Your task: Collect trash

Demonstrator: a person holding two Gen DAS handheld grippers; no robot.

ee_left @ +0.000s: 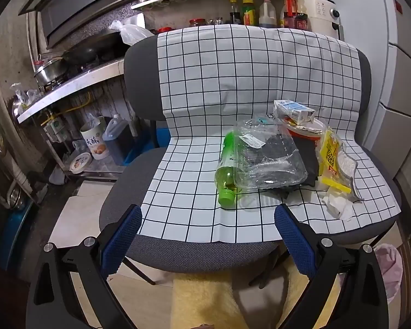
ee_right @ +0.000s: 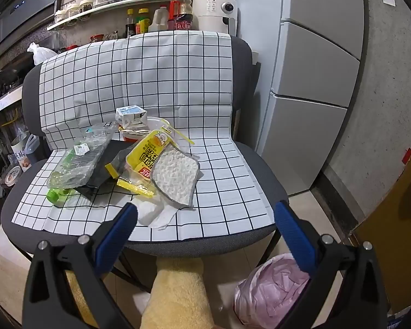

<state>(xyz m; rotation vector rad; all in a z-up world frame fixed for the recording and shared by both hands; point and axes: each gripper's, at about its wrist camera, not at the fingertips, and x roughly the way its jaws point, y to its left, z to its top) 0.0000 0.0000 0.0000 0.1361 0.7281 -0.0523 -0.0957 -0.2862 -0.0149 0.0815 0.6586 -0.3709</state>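
Observation:
A pile of trash lies on a grey chair covered with a white checked cloth (ee_left: 205, 213). It holds a green bottle (ee_left: 227, 172), a clear plastic tray (ee_left: 268, 156), a black wrapper (ee_left: 307, 161), a yellow packet (ee_left: 330, 156) with a white cloth (ee_right: 175, 178), a small carton (ee_left: 293, 111), a red-rimmed lid (ee_left: 304, 134) and crumpled tissue (ee_right: 156, 213). My left gripper (ee_left: 208, 216) is open and empty before the seat's front edge, in front of the bottle. My right gripper (ee_right: 205, 213) is open and empty, near the tissue.
A bin lined with a pink bag (ee_right: 274, 290) stands on the floor right of the chair. A kitchen counter with pans (ee_left: 68, 68) is at left, a fridge (ee_right: 315, 82) at right. A yellow fluffy sleeve (ee_right: 178, 296) shows below.

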